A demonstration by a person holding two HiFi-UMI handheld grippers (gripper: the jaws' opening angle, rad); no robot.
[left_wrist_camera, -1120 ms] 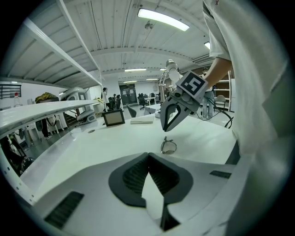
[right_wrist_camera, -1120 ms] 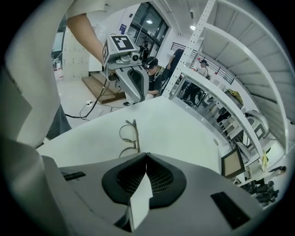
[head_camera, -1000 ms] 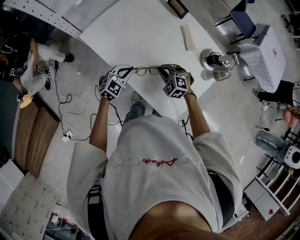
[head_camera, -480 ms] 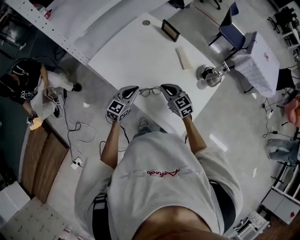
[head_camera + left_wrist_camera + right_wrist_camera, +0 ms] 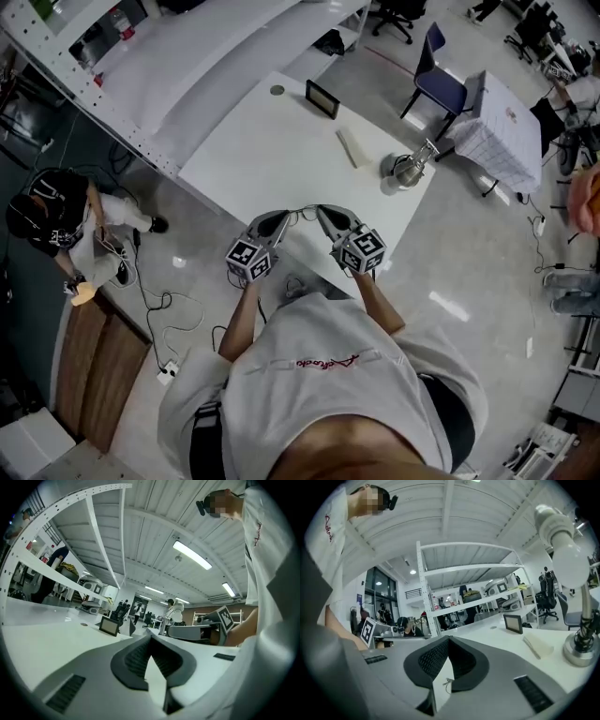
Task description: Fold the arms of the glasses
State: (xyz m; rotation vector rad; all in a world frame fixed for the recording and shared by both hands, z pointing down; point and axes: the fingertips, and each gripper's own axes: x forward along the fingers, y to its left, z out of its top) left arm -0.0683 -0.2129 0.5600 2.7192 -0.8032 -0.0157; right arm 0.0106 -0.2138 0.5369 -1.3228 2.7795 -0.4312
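Over the near edge of the white table, the glasses span between both tools. At their left end the left gripper has its jaws pressed together. At the right, the right gripper is clamped too, with a thin wire bit showing between its jaws.

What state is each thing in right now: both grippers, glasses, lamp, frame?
Left gripper: jaws together, nothing seen between them.
Right gripper: jaws together, with a thin wire of the glasses in the gap.
Glasses: between the two gripper tips; arms folded or not, too small to tell.
Lamp: upright on the table; lit or not, can't tell.
Frame: standing upright on the table.
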